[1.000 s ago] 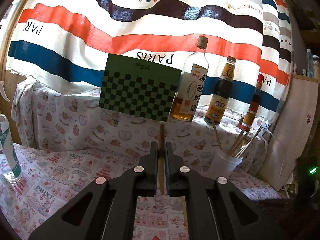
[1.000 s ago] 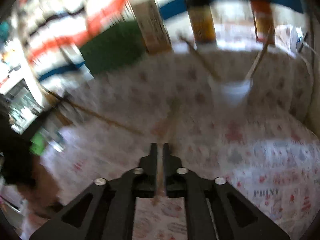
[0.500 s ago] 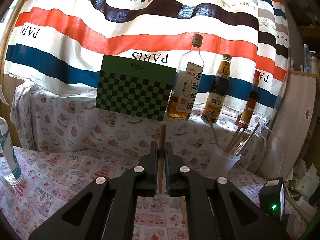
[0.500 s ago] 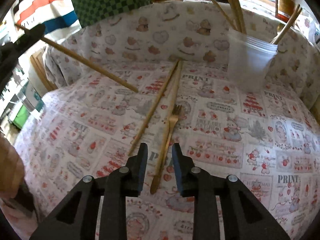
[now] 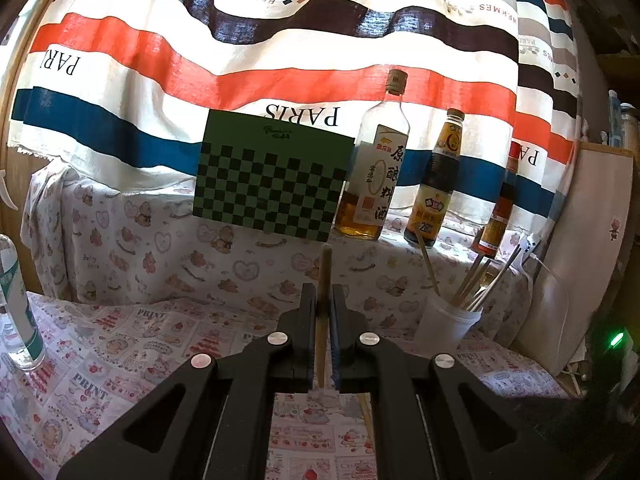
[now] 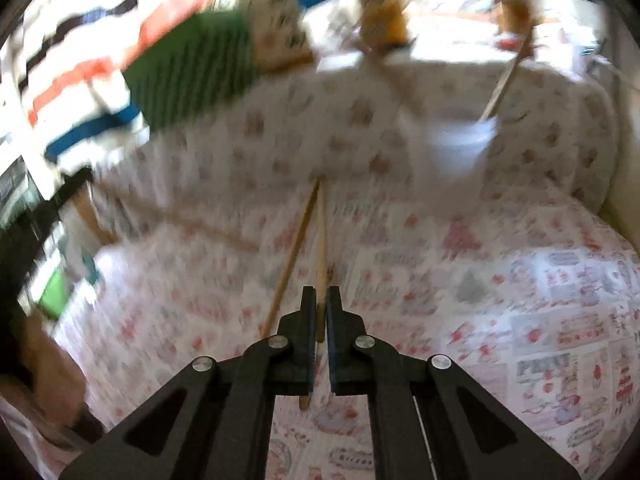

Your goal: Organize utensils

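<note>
My left gripper (image 5: 324,294) is shut on a wooden chopstick (image 5: 325,264) that pokes up and forward between its pads, held above the printed tablecloth (image 5: 120,344). A white plastic cup (image 5: 448,328) with several chopsticks standing in it sits to the right. In the blurred right wrist view, the jaws of my right gripper (image 6: 320,300) are closing, pads pressed on a slim wooden utensil (image 6: 320,236) that runs forward over the cloth. A loose chopstick (image 6: 290,264) lies just left of it. The cup (image 6: 460,148) stands farther off to the right.
A green checkerboard card (image 5: 272,184) leans on the striped cloth at the back. Three sauce bottles (image 5: 376,168) stand on the ledge beside it. A clear bottle (image 5: 16,308) stands at the far left. A white board (image 5: 580,248) closes the right side.
The right gripper stood open over the utensils lying on the cloth half a second ago; it has since shut on one. Its view has swung and blurred. The left gripper has not moved.
</note>
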